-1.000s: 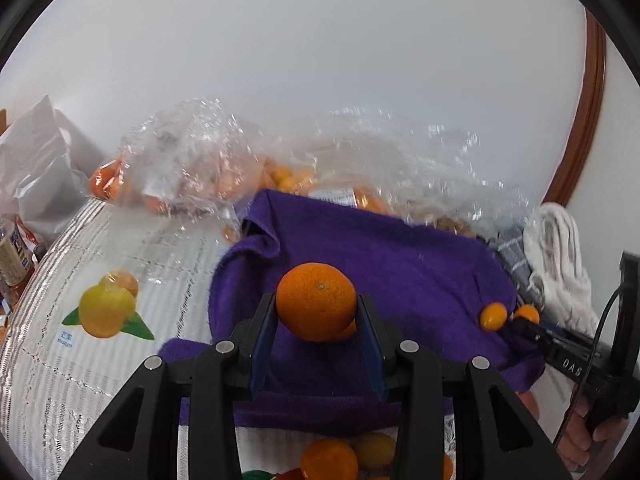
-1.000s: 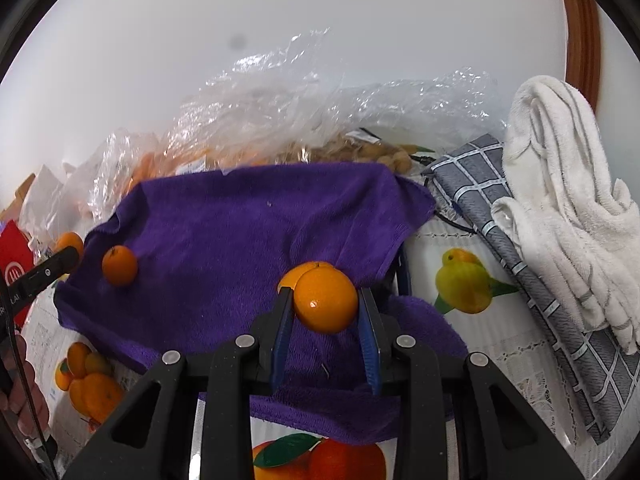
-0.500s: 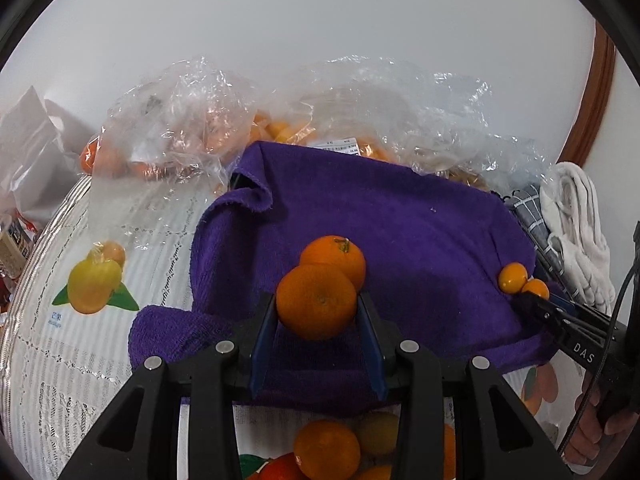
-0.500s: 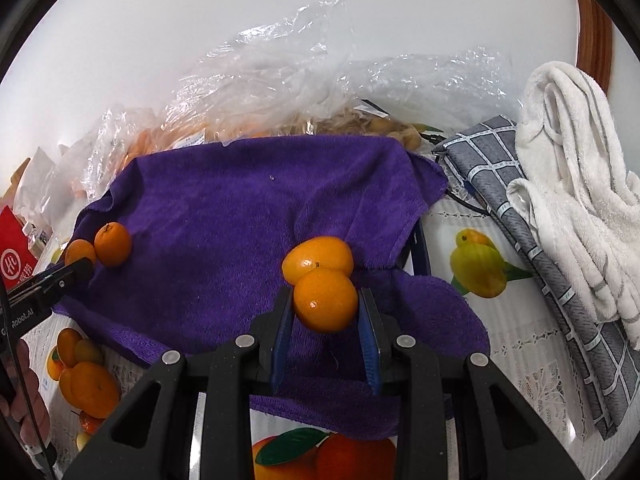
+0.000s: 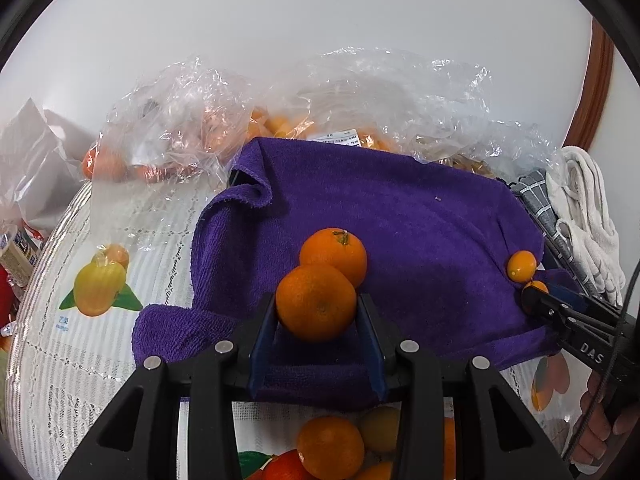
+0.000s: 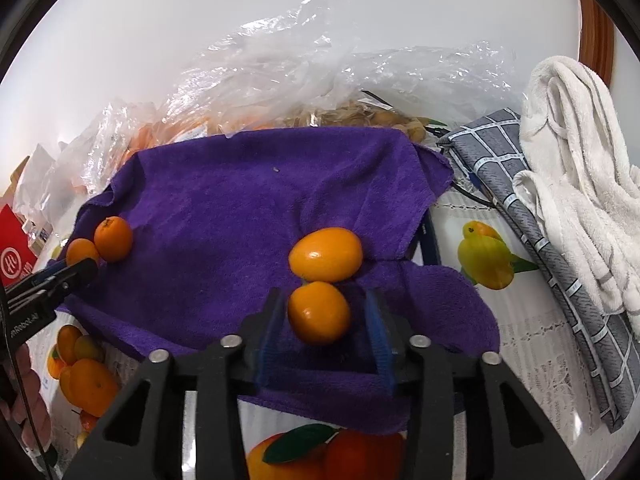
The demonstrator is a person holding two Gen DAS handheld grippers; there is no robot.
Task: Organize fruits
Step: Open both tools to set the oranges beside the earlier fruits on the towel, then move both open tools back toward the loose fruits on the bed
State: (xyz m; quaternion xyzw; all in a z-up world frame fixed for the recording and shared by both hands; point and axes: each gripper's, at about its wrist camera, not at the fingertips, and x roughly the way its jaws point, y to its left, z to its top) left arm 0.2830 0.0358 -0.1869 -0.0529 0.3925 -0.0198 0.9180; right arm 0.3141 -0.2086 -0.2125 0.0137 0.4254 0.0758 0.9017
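My left gripper (image 5: 317, 312) is shut on a round orange mandarin (image 5: 316, 302), held low over a purple towel (image 5: 420, 232). A second mandarin (image 5: 334, 256) lies on the towel just beyond it, touching. My right gripper (image 6: 326, 312) has its jaws apart around a small orange kumquat (image 6: 319, 312) that rests on the purple towel (image 6: 240, 208); a gap shows on its right side. Another kumquat (image 6: 326, 255) lies just beyond it. The left gripper's fingertip (image 6: 72, 274) shows at the towel's left edge beside the two mandarins (image 6: 113, 238).
Clear plastic bags of fruit (image 5: 192, 136) lie behind the towel against the white wall. A grey checked cloth (image 6: 540, 220) and a white towel (image 6: 580, 152) lie at the right. The tablecloth has printed fruit pictures (image 5: 100, 288). A red box (image 6: 14, 252) sits at far left.
Both grippers have lowered onto the towel, each beside a fruit lying there. The right gripper's jaws have opened off the kumquat. The left stays shut on its mandarin.
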